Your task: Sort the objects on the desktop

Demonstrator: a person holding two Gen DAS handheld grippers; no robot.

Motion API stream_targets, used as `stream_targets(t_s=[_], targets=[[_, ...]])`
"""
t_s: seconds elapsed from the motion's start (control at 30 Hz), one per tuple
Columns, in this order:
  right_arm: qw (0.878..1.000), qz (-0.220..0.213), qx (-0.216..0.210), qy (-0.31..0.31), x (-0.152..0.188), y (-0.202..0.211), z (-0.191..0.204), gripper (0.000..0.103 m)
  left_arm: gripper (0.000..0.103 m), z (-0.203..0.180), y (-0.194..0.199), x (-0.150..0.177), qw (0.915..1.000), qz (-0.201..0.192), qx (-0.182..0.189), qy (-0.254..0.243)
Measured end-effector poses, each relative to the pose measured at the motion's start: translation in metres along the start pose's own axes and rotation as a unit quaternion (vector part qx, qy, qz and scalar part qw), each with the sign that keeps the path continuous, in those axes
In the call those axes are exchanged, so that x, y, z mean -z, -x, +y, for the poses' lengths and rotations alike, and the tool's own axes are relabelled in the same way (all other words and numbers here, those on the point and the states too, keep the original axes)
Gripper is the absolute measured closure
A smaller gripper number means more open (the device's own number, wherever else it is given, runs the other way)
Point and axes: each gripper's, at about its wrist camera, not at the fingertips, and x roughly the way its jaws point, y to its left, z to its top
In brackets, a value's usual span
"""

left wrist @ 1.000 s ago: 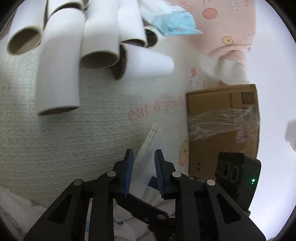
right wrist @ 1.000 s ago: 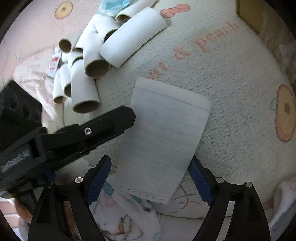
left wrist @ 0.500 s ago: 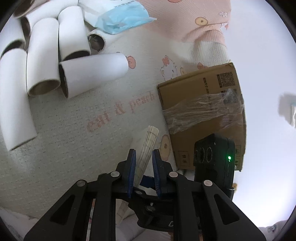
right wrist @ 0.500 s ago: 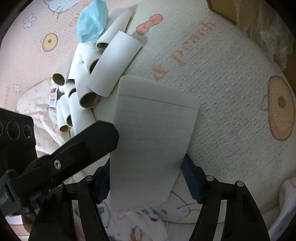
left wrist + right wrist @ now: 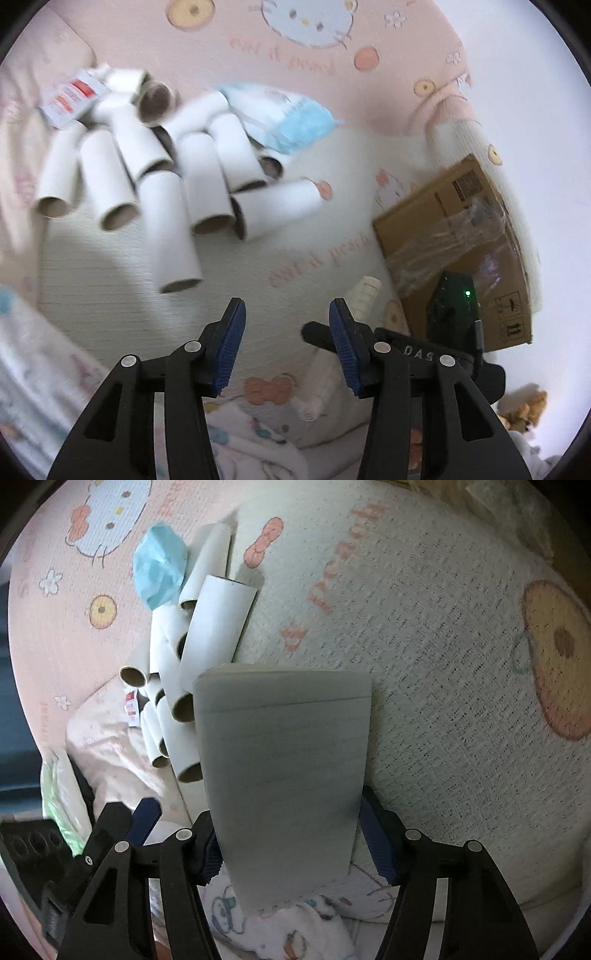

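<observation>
A lined white notepad [image 5: 284, 775] stands tilted up off the blanket between the blue pads of my right gripper [image 5: 288, 823]. Its jaws are closing and the pads press on the pad's two side edges. In the left wrist view only the notepad's top edge [image 5: 365, 299] shows, just right of my left gripper [image 5: 287, 310]. That gripper's jaws are opening, with nothing between them. One of its fingers [image 5: 110, 819] sits low at the left of the right wrist view. Several white cardboard tubes [image 5: 177, 221] lie in a heap beyond, also the tubes [image 5: 218, 627] left of the notepad.
A blue face mask [image 5: 295, 122] lies at the far side of the tube heap. A small red-and-white sachet [image 5: 70, 98] sits at its left end. A taped cardboard box [image 5: 454, 236] stands on the right. A patterned blanket [image 5: 443, 701] covers the surface.
My left gripper let go of the notepad's edge, opened and lifted away. My right gripper closed in on the notepad's sides, and the notepad tipped up from the blanket.
</observation>
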Motion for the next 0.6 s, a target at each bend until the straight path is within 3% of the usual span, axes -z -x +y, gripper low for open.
stream_targets(t_s=[0.07,0.27,0.43,0.6], targets=[[1.000,0.000,-0.003,-0.001,0.001,0.004,-0.004,0.040,0.052,-0.004,0.004,0.004,0.9999,0.001,-0.010,-0.010],[0.999,0.009,-0.028,-0.024,-0.003,0.006,-0.012,0.041,0.052,-0.012,-0.011,0.028,0.9972,0.070,-0.004,-0.025],[0.997,0.011,-0.052,-0.048,-0.005,0.010,-0.022,0.041,0.052,-0.019,-0.012,0.047,0.9960,0.081,0.003,-0.038],[0.997,0.007,-0.056,-0.058,-0.005,0.012,-0.025,0.041,0.052,-0.016,-0.029,0.054,0.9936,0.106,-0.017,-0.034]])
